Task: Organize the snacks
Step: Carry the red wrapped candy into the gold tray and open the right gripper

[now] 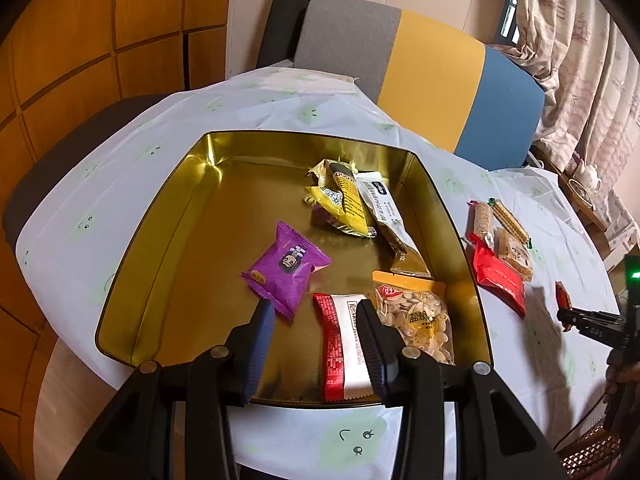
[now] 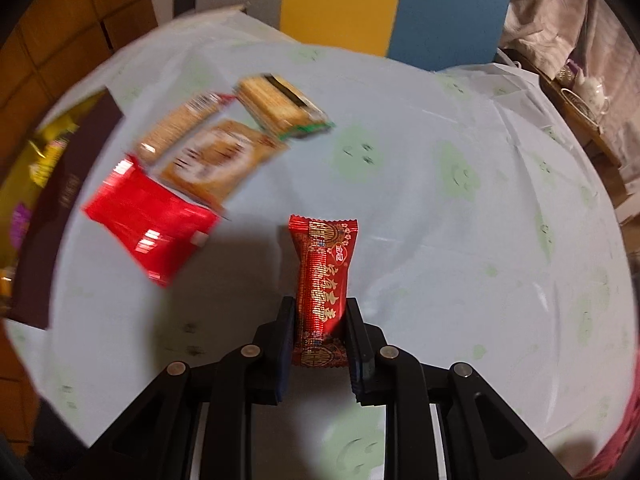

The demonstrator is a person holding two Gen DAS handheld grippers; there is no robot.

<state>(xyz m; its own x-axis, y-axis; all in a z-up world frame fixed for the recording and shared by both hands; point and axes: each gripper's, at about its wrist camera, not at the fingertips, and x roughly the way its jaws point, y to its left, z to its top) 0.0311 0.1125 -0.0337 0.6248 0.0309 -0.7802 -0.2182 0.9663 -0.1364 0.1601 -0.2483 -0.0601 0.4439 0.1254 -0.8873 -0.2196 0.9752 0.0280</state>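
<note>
Red candy (image 2: 323,280) is clamped in the right gripper (image 2: 320,312), lifted off the table (image 2: 440,240), likely bound for the gold tin (image 1: 168,216). Left gripper (image 1: 316,320) hangs open, empty, over 6 snacks inside.

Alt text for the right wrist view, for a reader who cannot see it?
The right gripper is shut on a red and gold snack packet, held above a pale tablecloth. To its left lie a red packet and three tan biscuit packs, blurred.
</note>
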